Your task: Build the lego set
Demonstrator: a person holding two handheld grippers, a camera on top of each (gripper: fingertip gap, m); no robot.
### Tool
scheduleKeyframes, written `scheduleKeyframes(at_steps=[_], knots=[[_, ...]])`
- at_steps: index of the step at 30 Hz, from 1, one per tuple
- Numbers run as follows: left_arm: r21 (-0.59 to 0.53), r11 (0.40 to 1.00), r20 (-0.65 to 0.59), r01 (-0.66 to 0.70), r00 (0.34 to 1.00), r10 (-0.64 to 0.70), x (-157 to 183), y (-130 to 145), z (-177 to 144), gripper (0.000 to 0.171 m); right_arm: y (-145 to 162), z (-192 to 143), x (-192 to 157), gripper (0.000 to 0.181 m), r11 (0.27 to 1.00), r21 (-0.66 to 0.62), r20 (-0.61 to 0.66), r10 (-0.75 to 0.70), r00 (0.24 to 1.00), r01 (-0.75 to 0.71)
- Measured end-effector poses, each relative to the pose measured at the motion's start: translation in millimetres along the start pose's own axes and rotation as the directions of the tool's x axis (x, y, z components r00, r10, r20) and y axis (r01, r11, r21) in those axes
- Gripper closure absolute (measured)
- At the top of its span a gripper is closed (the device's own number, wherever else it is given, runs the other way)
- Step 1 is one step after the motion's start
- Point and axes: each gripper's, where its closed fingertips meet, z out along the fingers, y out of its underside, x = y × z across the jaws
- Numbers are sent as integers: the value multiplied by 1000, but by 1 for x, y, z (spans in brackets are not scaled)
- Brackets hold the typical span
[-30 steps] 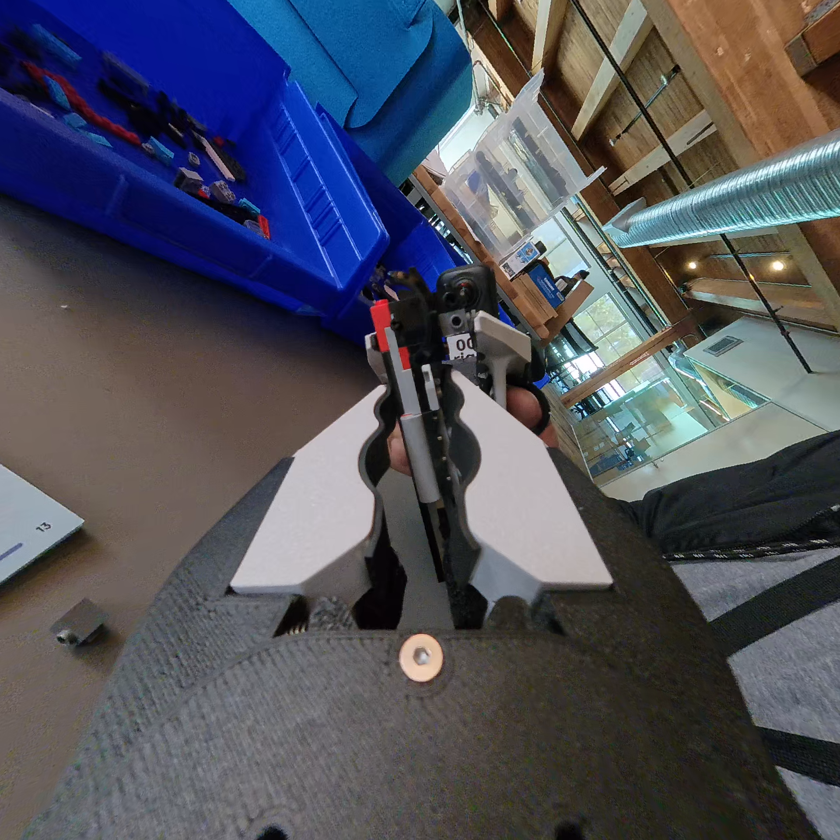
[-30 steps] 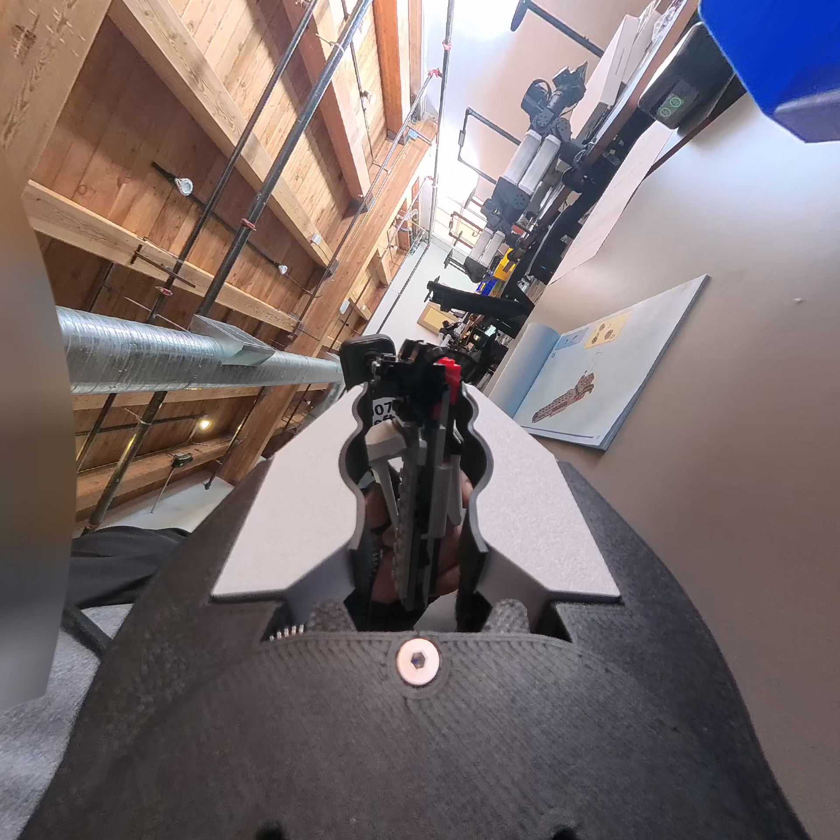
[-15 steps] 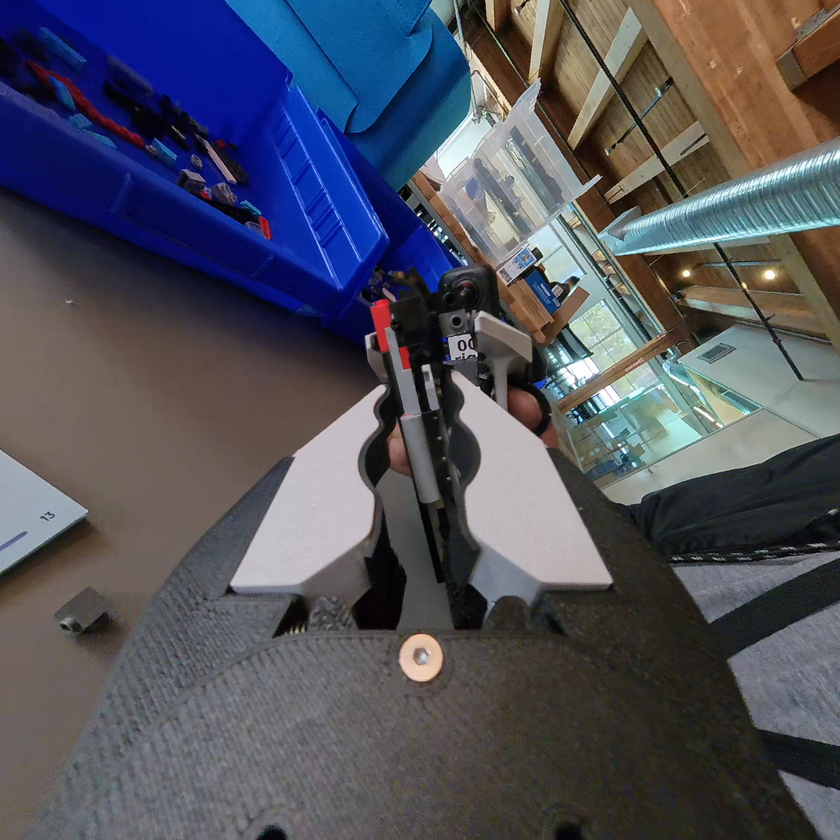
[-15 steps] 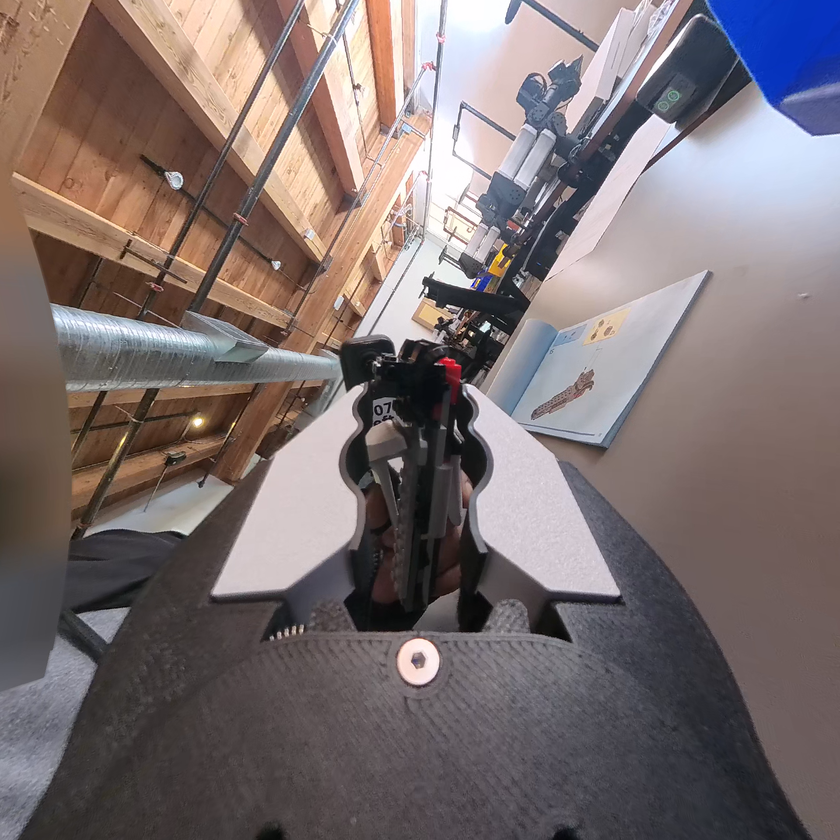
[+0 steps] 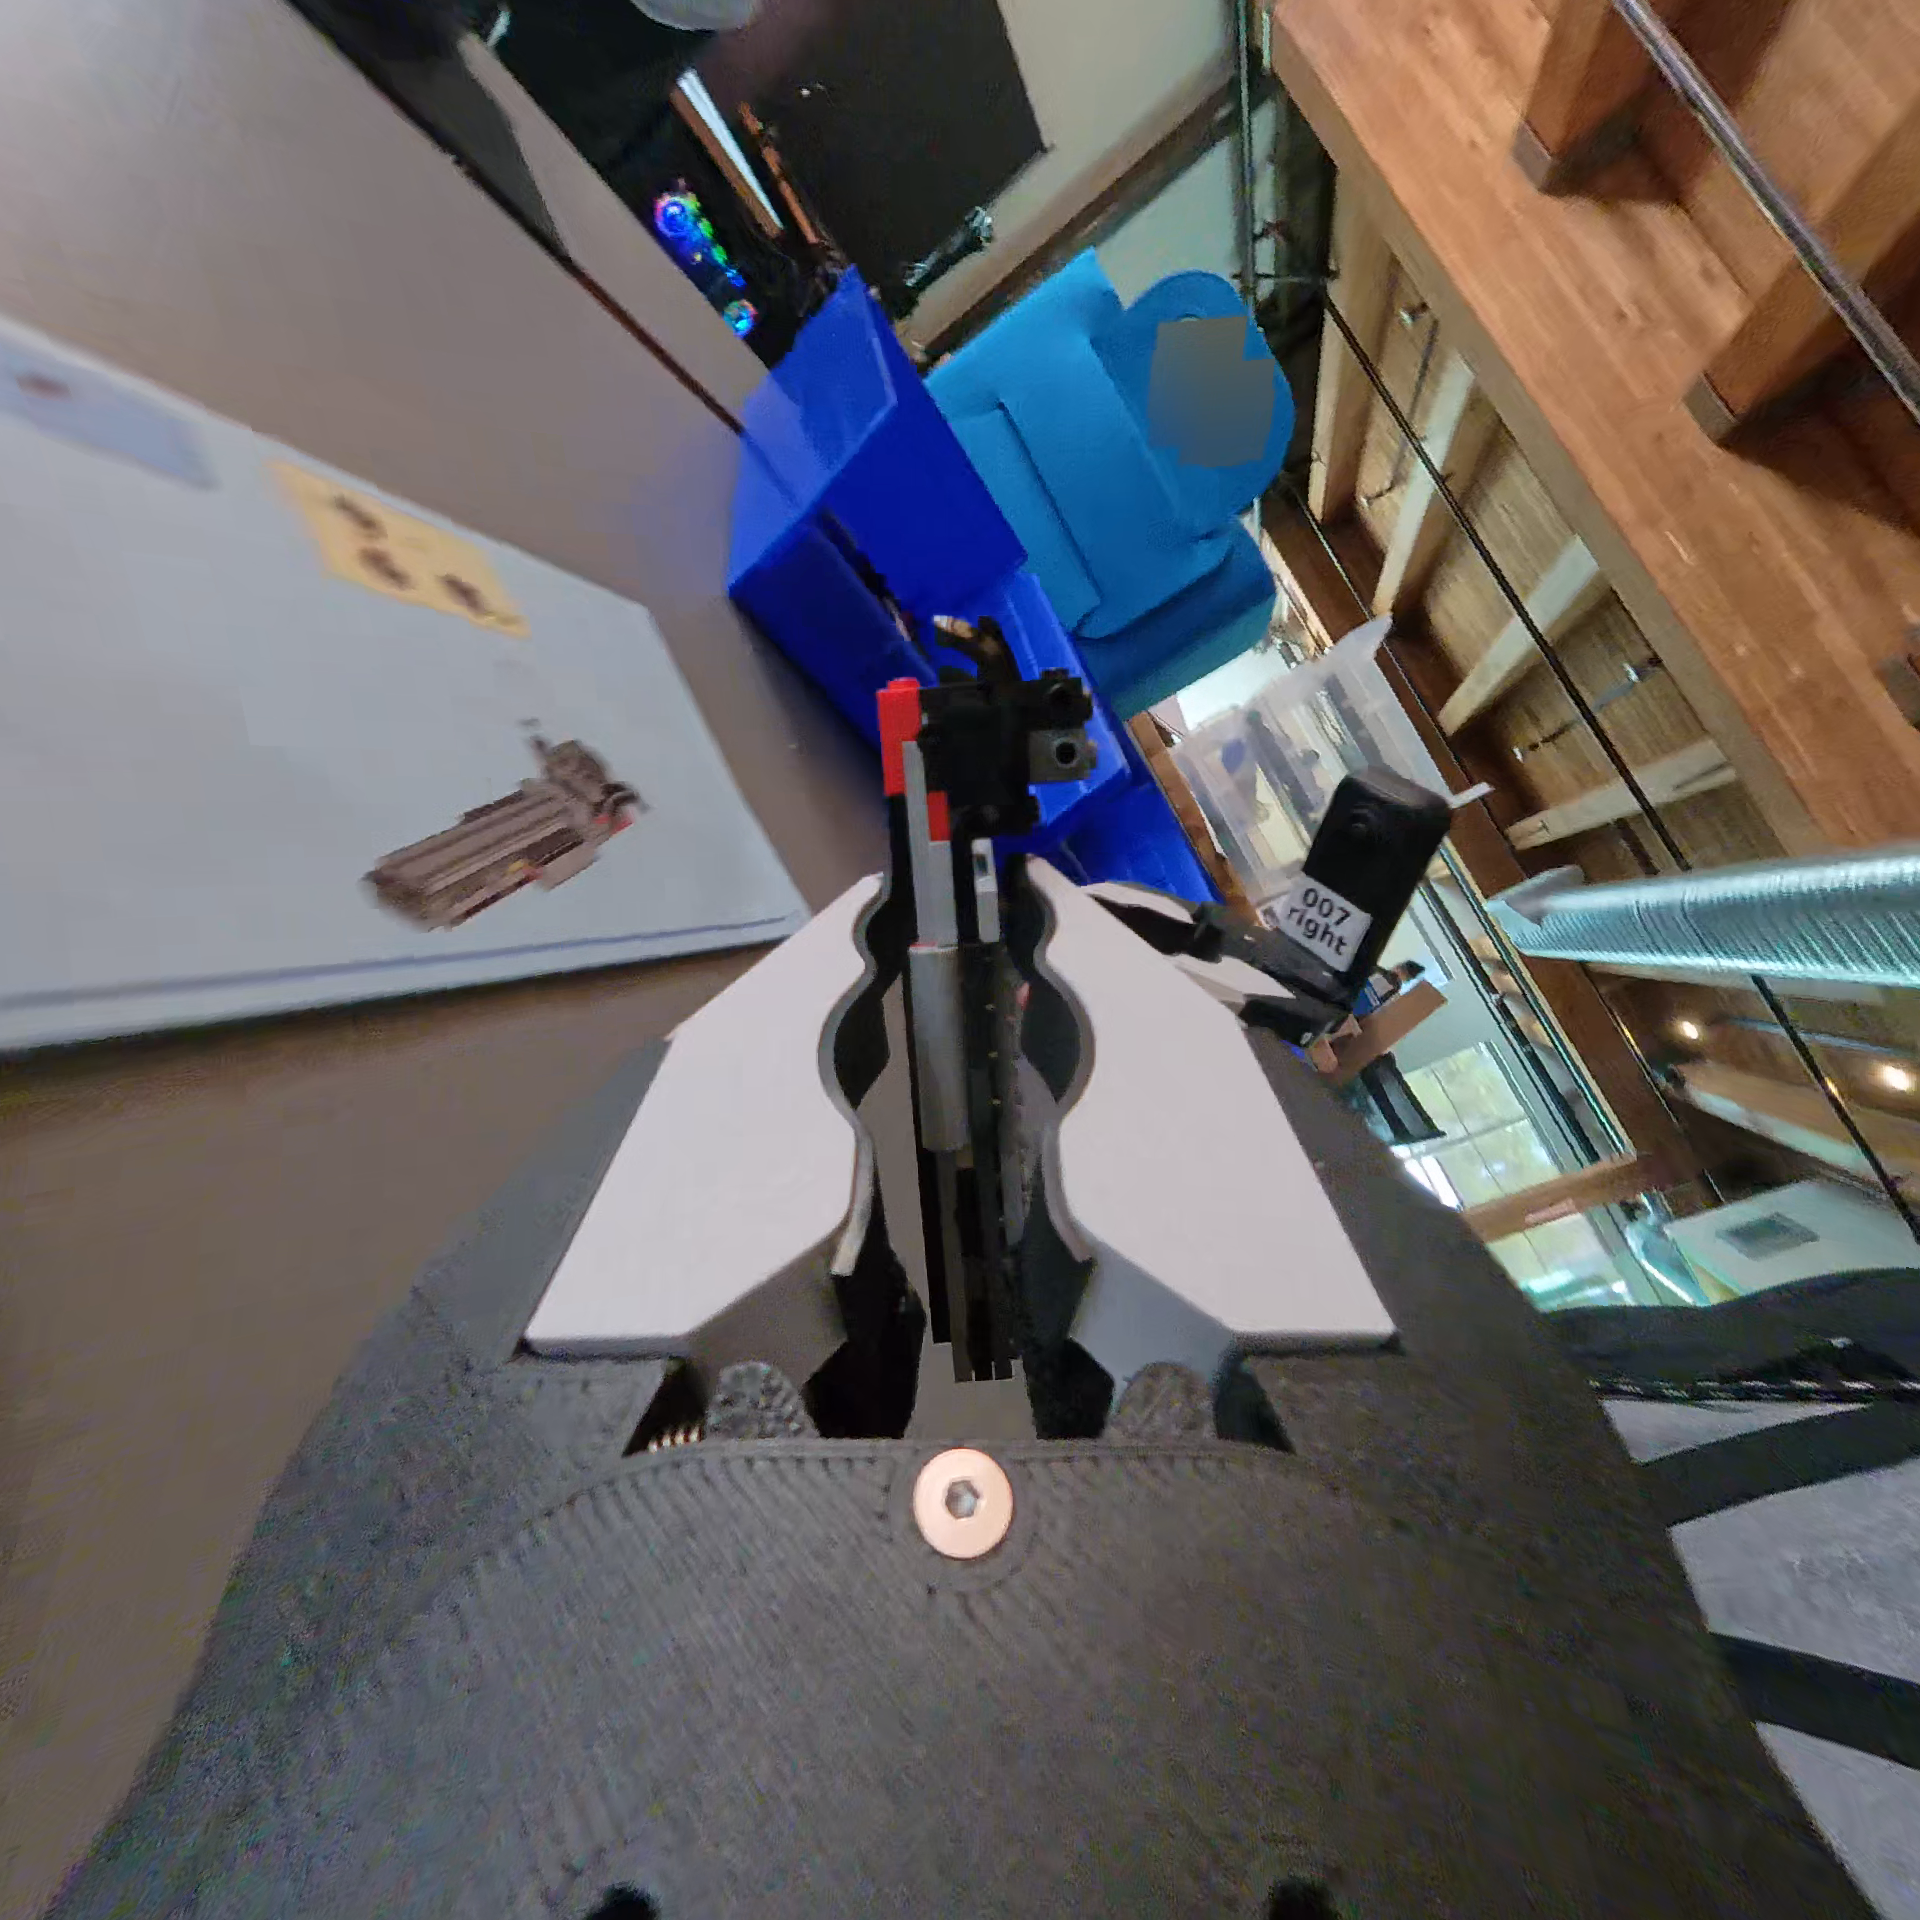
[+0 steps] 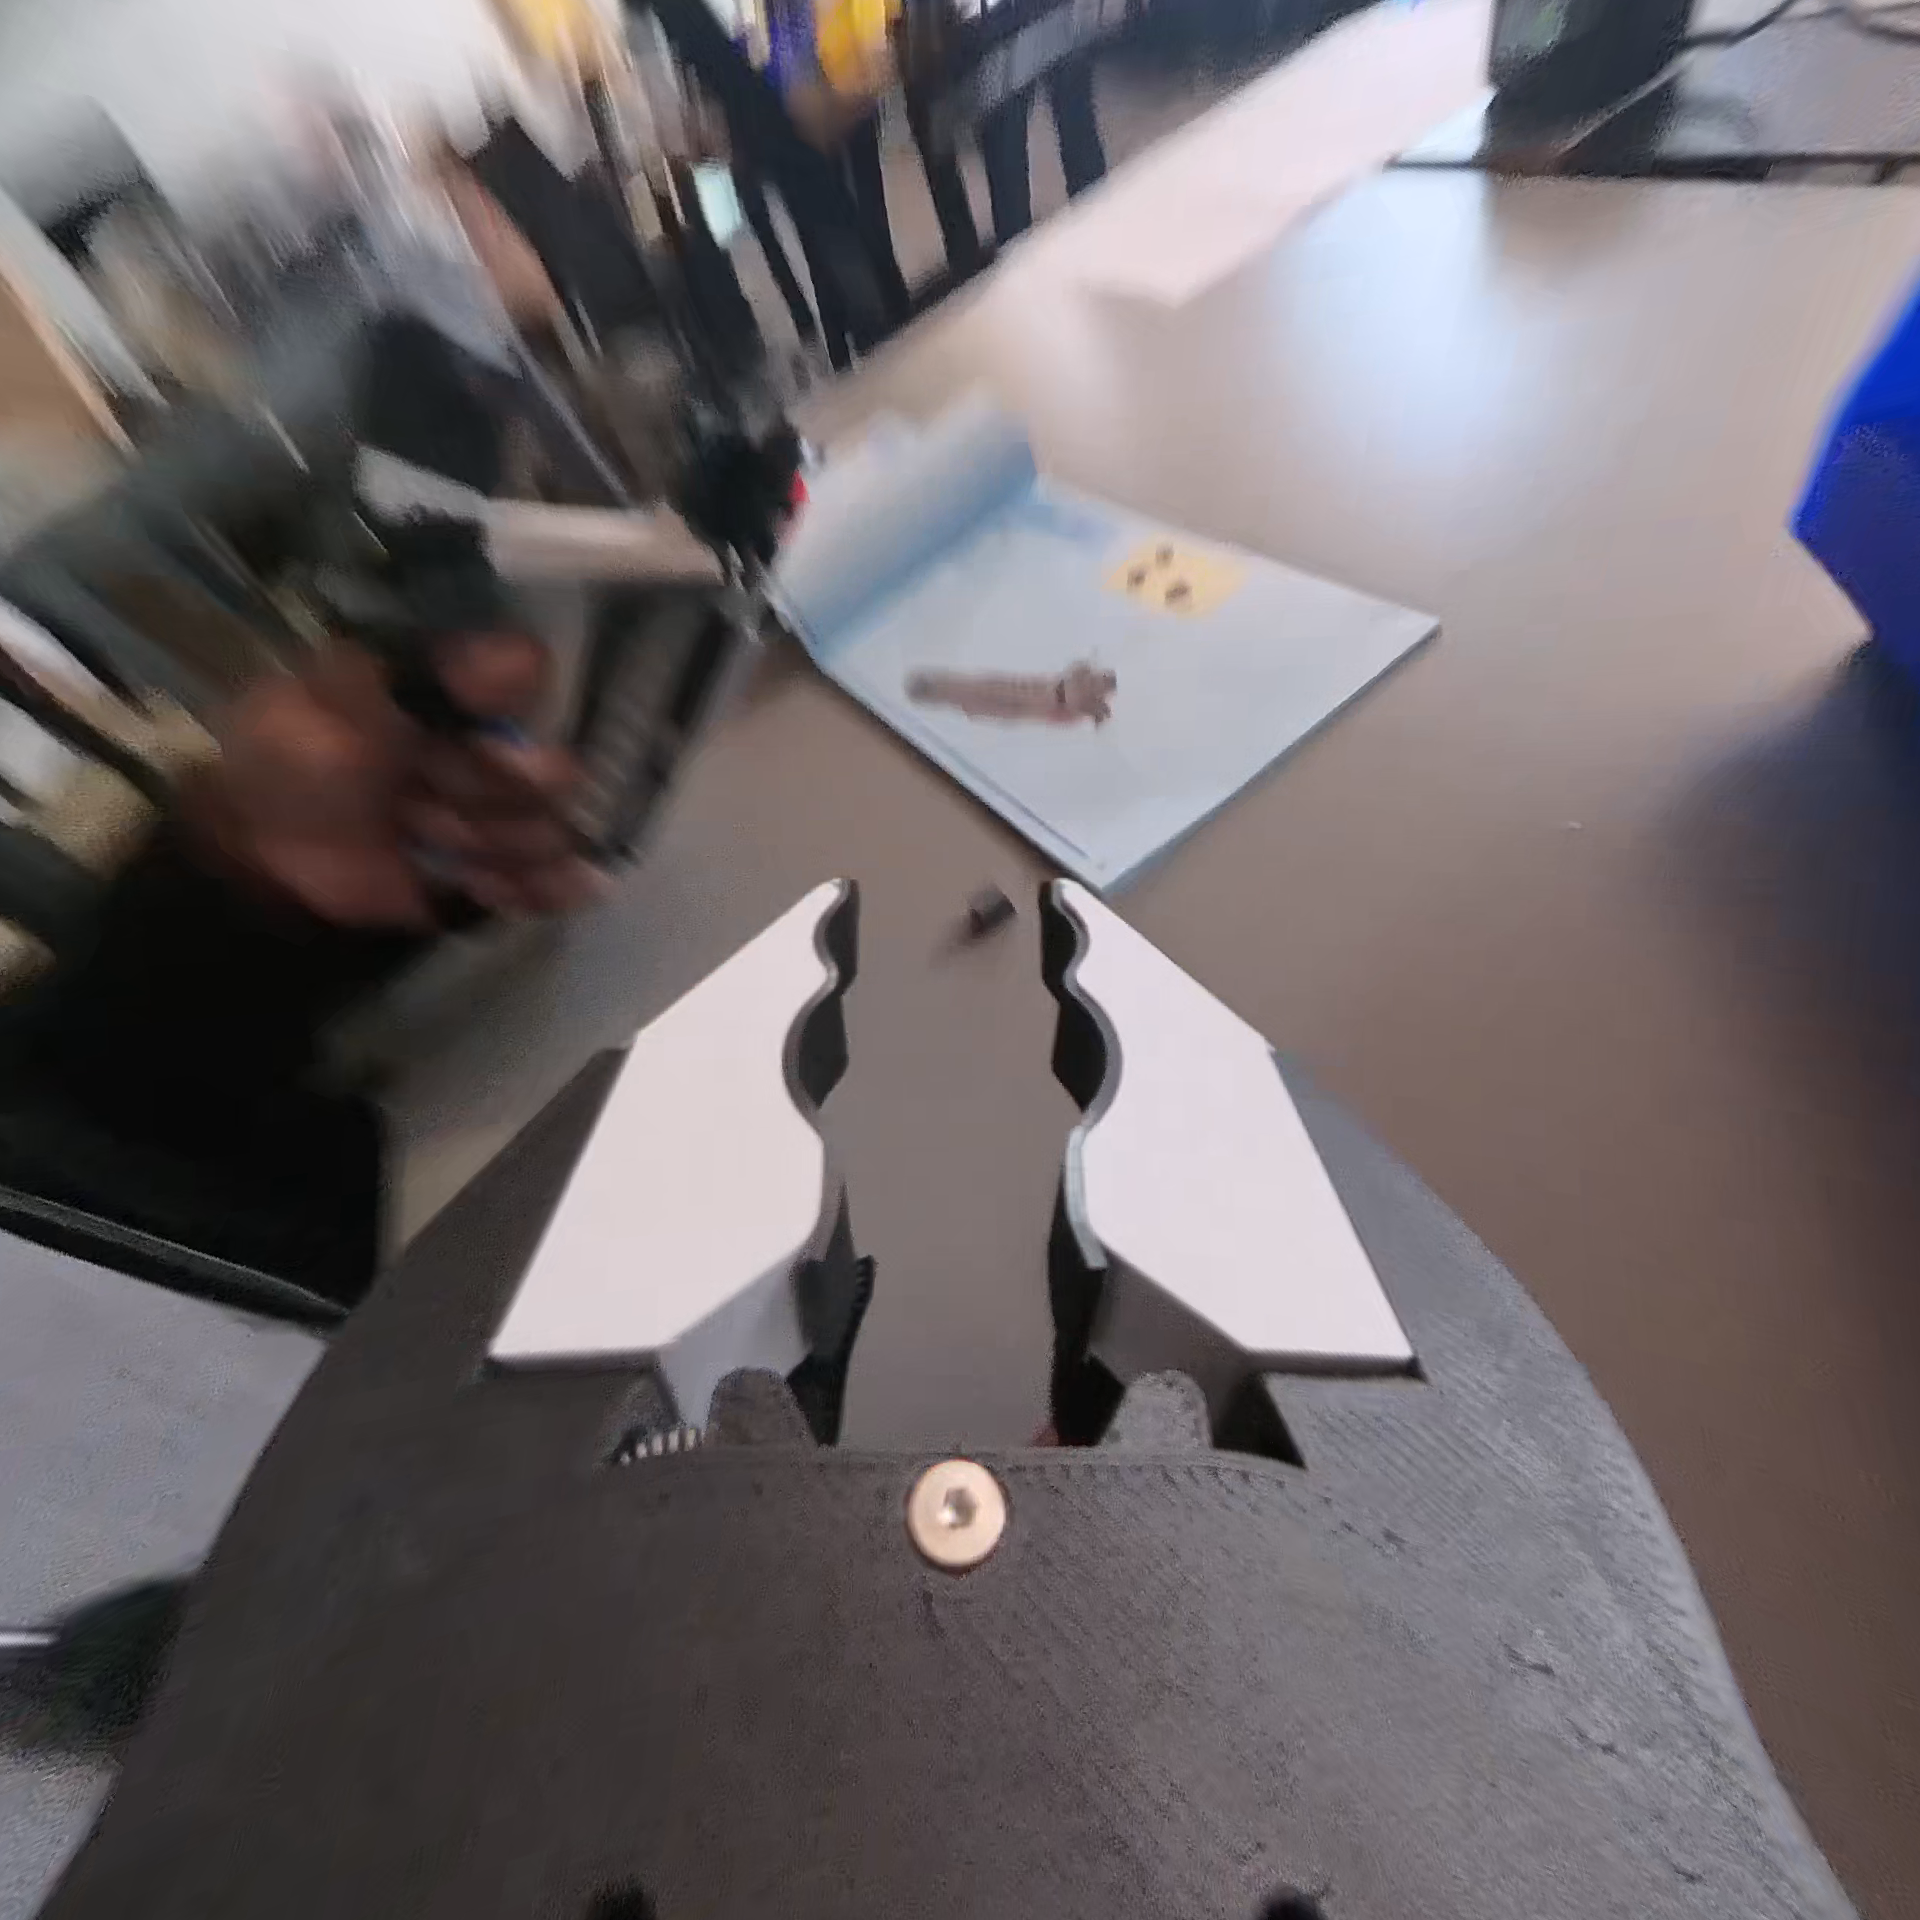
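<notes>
Left wrist view: the left claw [image 5: 956, 894] is clamped on the lego build [image 5: 961, 935], a long, thin stack of black and grey plates with a red tip, held upright between two pale, matte fingers [image 5: 748, 1132] with wavy inner edges. The claw's body is rough black printed plastic with a brass screw in the middle. Behind, on the smooth brown table [image 5: 260, 1195], lies the open manual [image 5: 343, 707], its pale blue page blurred. Glossy blue bins [image 5: 883, 488] stand past its far corner. The right claw [image 5: 1174, 925] shows just right of the build, tips spread.

Right wrist view: heavy motion blur here. The right claw [image 6: 948, 899] is open, nothing between its fingers [image 6: 717, 1132], only bare table [image 6: 1455, 935] showing through the gap. A small dark piece [image 6: 987, 914] lies on the table just beyond the tips, near the manual's [image 6: 1122, 675] near corner. At left, a hand [image 6: 384, 790] holds the left claw [image 6: 665, 551], a smeared grey shape with the dark build [image 6: 743, 483] at its tip. A blue bin [image 6: 1870, 499] edges in at right.
</notes>
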Motion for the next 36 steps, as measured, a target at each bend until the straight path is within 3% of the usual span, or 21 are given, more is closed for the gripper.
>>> scheduleKeyframes(at_steps=[4,8,14,17,21,24,29,36], knots=[[12,999,-9,31,999,-31,-6,4,-13,153,17,28,-2,154,966,-165,-15,-202,979,197],[3,1000,-19,-15,1000,15,-4,-2,-11,153,36,47,4,155,889,-317,-29,-358,933,331],[-22,999,-45,-28,999,27,-2,-9,-7,153,43,61,8,153,848,-361,-43,-430,902,388],[-24,999,-60,-30,998,29,1,-15,-3,153,45,62,11,165,827,-394,-68,-461,885,401],[8,999,-79,-38,996,39,9,-37,8,153,41,66,2,165,849,-363,-20,-418,908,383],[48,998,-75,-51,996,55,10,-61,22,153,23,72,-21,166,908,-245,138,-316,939,341],[97,995,-115,3,993,8,1,-82,30,154,7,80,-35,165,913,-155,318,-317,894,379],[110,994,-112,26,994,-13,-15,-78,6,154,6,80,-21,152,895,-160,242,-373,896,416]])
